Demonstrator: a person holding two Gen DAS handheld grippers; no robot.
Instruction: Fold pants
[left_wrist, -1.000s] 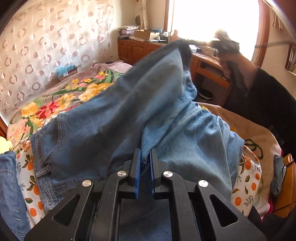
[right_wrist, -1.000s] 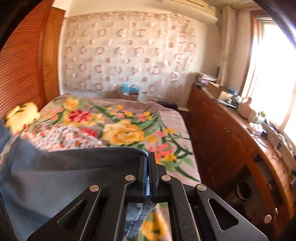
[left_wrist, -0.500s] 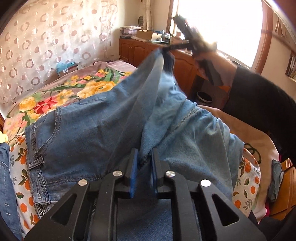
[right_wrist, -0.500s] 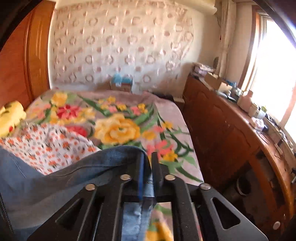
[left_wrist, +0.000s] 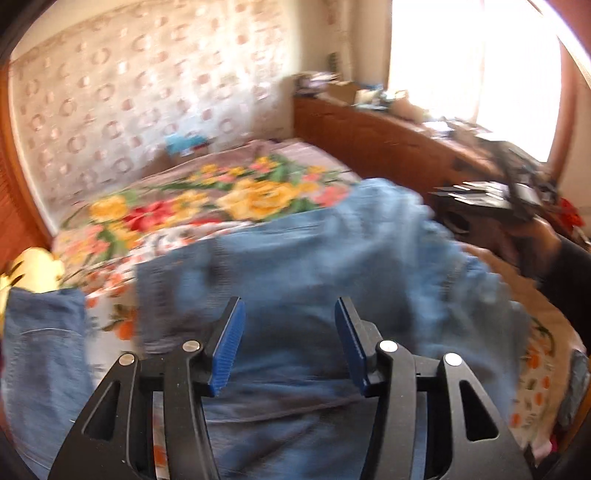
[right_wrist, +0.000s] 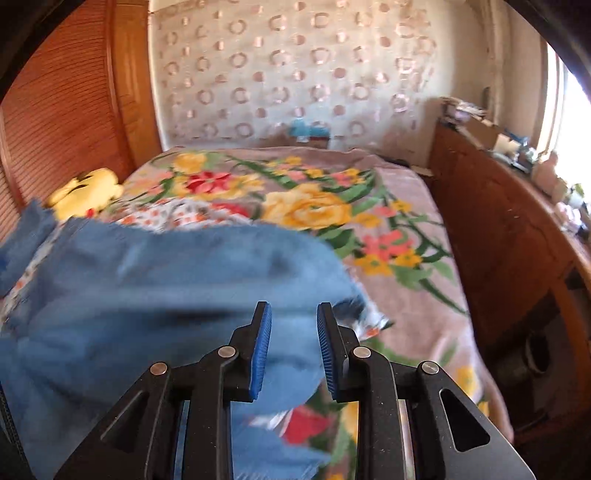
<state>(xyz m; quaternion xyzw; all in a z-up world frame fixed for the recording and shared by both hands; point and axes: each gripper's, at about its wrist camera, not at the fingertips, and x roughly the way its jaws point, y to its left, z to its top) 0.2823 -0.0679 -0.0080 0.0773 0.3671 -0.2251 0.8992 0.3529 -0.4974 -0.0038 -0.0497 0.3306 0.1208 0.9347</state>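
1. The blue denim pants (left_wrist: 314, 266) lie in a loose heap on the near part of the bed, over the flowered blanket (left_wrist: 255, 195); in the right wrist view the same pants (right_wrist: 166, 280) spread from the left edge to about the middle, and their outline is smeared by blur.
2. The left gripper (left_wrist: 290, 343) hangs just above the denim with its jaws opening. The blue pads (left_wrist: 227, 347) stand well apart, and cloth shows in the gap behind them, but neither pad presses on it.
3. The right gripper (right_wrist: 293, 345) also has its jaws opening. The gap is narrower, with denim lying below and between the pads (right_wrist: 260, 350), none of it pinched.
4. Seen from the left wrist camera, the right gripper (left_wrist: 476, 194) sits at the far right edge of the pants, held in a hand (left_wrist: 532, 240) with a dark sleeve; it is too blurred to tell its jaws from there.
5. A second piece of blue denim (left_wrist: 44, 350) lies at the left edge of the bed, apart from the heap.
6. A yellow soft toy (right_wrist: 88, 192) rests near the wooden louvred panel (right_wrist: 55, 110) on the left.
7. A wooden cabinet (right_wrist: 491, 229) runs along the bed's right side, with clutter on top under a bright window (left_wrist: 472, 66).
8. The far wall carries a ring-patterned covering (right_wrist: 295, 74).
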